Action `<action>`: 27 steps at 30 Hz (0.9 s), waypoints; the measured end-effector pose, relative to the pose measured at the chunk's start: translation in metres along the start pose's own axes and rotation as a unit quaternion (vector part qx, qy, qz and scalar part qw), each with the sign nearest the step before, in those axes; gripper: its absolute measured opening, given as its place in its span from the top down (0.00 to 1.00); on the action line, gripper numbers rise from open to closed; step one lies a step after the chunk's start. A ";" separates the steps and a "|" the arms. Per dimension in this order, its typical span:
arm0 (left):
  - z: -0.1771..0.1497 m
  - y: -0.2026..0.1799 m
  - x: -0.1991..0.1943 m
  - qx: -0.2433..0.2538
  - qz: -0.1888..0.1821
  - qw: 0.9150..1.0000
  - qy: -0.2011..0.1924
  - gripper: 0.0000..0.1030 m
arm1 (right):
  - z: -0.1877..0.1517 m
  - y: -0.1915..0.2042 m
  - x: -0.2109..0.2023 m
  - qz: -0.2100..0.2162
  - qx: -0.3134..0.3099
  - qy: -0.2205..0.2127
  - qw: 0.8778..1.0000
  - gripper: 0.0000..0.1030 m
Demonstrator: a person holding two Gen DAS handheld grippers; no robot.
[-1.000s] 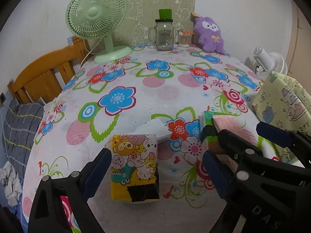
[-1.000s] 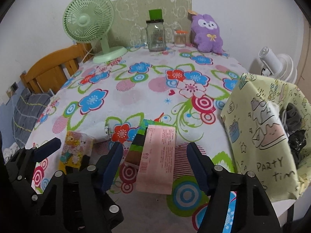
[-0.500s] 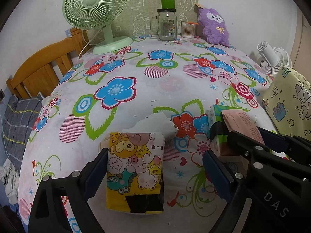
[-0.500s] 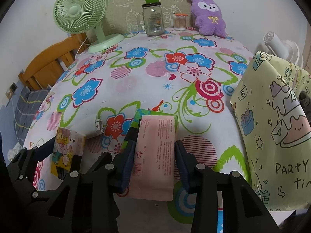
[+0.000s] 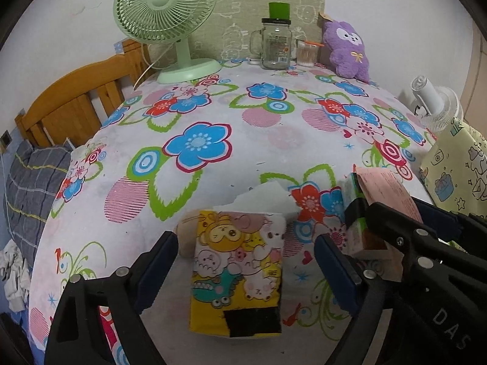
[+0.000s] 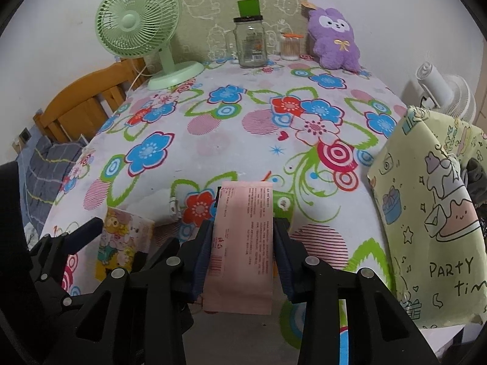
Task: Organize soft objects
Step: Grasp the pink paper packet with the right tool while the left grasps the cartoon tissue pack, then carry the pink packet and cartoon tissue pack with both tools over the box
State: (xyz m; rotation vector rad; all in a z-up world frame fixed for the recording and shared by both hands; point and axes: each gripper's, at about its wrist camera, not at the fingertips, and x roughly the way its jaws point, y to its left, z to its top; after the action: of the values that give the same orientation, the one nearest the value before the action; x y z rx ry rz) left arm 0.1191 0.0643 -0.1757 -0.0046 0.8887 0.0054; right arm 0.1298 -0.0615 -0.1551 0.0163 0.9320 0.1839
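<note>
A yellow cartoon-print tissue pack (image 5: 236, 269) lies on the flowered tablecloth near the front edge, a white tissue sticking out of its far end. My left gripper (image 5: 243, 258) is open, its fingers on either side of the pack and apart from it. The pack also shows in the right wrist view (image 6: 123, 241). My right gripper (image 6: 242, 243) is shut on a pink tissue pack (image 6: 242, 243) that rests on a green pack (image 6: 281, 205). The pink pack also shows in the left wrist view (image 5: 385, 188). A purple plush toy (image 6: 333, 41) sits at the table's far right.
A green desk fan (image 5: 166, 21) stands at the far left. A glass jar (image 5: 275, 44) and a small cotton-swab pot (image 5: 306, 53) stand at the back. A yellow-green gift bag (image 6: 432, 213) stands at the right edge, a white fan (image 6: 443, 91) behind it. A wooden chair (image 5: 70, 106) is left.
My right gripper has closed on the pink tissue pack. My left gripper has moved forward, so its open fingers now flank the yellow pack.
</note>
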 end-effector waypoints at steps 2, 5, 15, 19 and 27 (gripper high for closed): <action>-0.002 0.003 0.001 -0.004 -0.001 1.000 0.001 0.16 | 0.000 0.003 0.000 0.001 -0.003 0.000 1.000 0.59; -0.005 0.006 0.003 -0.009 -0.004 1.000 0.004 0.24 | 0.000 0.009 0.002 0.002 -0.009 0.001 1.000 0.59; -0.010 0.011 -0.003 -0.018 -0.014 1.000 0.005 0.53 | -0.003 0.020 0.001 0.005 -0.020 0.003 1.000 0.59; -0.010 0.007 -0.010 -0.013 -0.018 1.000 -0.002 0.54 | -0.003 0.021 -0.003 0.005 -0.022 -0.001 1.000 0.59; -0.005 -0.002 -0.029 -0.006 -0.021 1.000 -0.023 0.54 | -0.003 0.018 -0.019 0.007 -0.022 -0.015 1.000 0.59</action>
State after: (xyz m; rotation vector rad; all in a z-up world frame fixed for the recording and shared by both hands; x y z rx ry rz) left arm 0.0969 0.0623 -0.1568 -0.0332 0.8430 -0.0278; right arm 0.1133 -0.0470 -0.1400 -0.0146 0.8974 0.2163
